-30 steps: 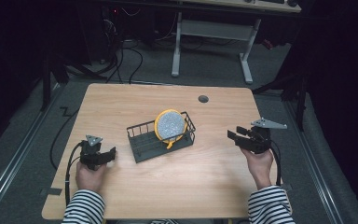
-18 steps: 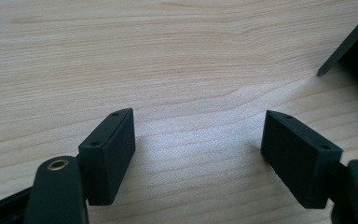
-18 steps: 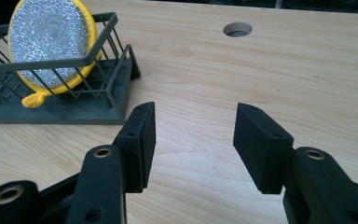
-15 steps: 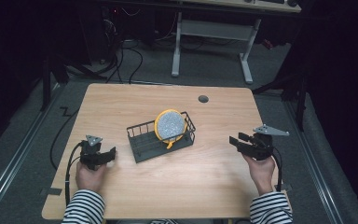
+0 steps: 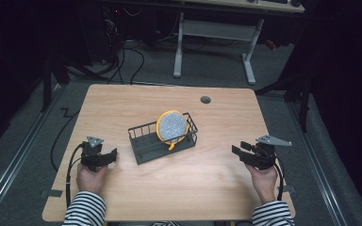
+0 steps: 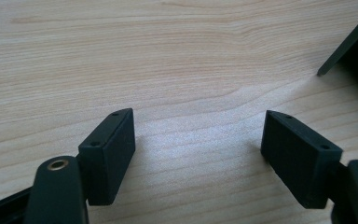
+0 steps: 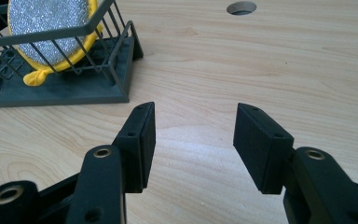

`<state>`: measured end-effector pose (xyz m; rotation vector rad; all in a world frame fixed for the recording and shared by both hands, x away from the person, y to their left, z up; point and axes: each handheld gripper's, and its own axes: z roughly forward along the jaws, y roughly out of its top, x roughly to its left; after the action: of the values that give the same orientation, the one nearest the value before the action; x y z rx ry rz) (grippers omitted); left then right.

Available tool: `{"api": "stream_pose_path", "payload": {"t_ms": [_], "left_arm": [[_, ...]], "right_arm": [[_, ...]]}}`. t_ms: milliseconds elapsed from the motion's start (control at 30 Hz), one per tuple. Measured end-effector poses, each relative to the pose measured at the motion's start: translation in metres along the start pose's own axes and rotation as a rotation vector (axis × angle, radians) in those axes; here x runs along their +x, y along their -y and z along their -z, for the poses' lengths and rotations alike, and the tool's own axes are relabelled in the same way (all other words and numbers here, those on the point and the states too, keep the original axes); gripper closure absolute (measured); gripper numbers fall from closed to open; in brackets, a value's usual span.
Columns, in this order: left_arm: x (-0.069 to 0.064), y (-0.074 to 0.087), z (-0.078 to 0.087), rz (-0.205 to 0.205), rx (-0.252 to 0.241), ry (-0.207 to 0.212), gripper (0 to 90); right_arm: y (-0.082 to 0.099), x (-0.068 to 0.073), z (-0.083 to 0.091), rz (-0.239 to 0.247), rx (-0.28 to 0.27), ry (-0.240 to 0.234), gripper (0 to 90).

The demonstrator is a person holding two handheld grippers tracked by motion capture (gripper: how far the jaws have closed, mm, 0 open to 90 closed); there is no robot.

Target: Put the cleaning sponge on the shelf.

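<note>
While both grippers rest with jaws spread and empty either side of the wire basket, its round scrubber leans upright against the wire wall.

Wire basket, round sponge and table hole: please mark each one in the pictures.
Wire basket [image 5: 143, 141], high view, its left floor.
Round sponge [image 5: 172, 126], high view, silver face.
Table hole [image 7: 241, 7], right gripper view, its opening.
</note>
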<state>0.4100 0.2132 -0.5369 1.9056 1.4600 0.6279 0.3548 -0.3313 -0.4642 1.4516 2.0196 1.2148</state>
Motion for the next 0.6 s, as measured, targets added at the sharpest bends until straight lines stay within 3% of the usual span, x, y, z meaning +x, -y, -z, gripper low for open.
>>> {"api": "stream_pose_path", "payload": {"t_ms": [600], "left_arm": [[0.000, 0.000, 0.000, 0.001, 0.000, 0.000, 26.5]], "right_arm": [[0.026, 0.005, -0.004, -0.027, 0.024, -0.024, 49.0]]}}
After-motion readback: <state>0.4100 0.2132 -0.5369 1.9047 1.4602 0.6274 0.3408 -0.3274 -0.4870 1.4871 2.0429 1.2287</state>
